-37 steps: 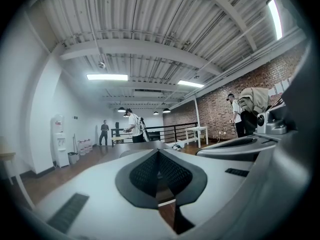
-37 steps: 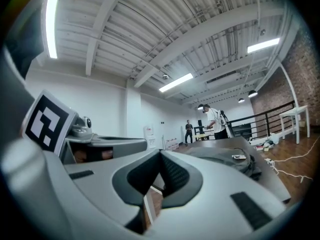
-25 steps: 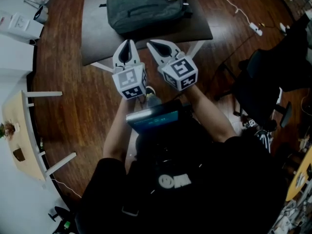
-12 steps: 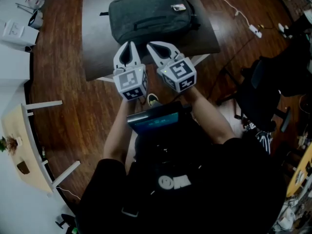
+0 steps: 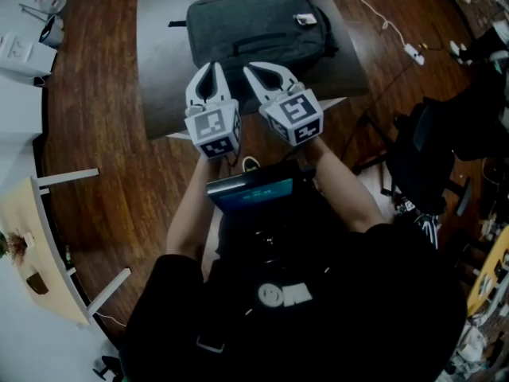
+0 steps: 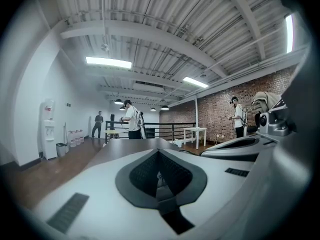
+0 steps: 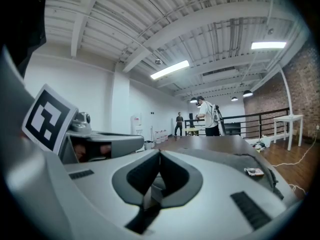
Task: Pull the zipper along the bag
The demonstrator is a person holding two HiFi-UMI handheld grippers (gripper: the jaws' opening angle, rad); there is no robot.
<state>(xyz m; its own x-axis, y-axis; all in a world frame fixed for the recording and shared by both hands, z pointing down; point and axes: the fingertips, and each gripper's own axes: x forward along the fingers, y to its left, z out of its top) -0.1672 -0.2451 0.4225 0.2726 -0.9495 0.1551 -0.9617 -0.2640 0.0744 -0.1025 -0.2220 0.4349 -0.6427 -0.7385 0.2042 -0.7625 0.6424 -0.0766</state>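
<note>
A dark grey bag (image 5: 254, 26) with a small white tag (image 5: 305, 20) lies flat on a dark table (image 5: 163, 86) in the head view. My left gripper (image 5: 208, 65) and right gripper (image 5: 247, 68) hover side by side over the table's near edge, just short of the bag. Both have their jaws closed tip to tip with nothing between them. In the left gripper view the left gripper (image 6: 159, 151) points along the tabletop, and the bag is hidden behind its jaws. In the right gripper view the bag (image 7: 265, 176) shows past the right gripper (image 7: 160, 151).
A white cable and power strip (image 5: 413, 52) lie on the wood floor at the upper right. A black office chair (image 5: 429, 146) stands to the right, a light wooden table (image 5: 32, 245) to the left. Several people (image 6: 131, 119) stand far across the room.
Both grippers have moved forward together toward the bag, from in front of the table to over its near edge. Their jaws look the same throughout.
</note>
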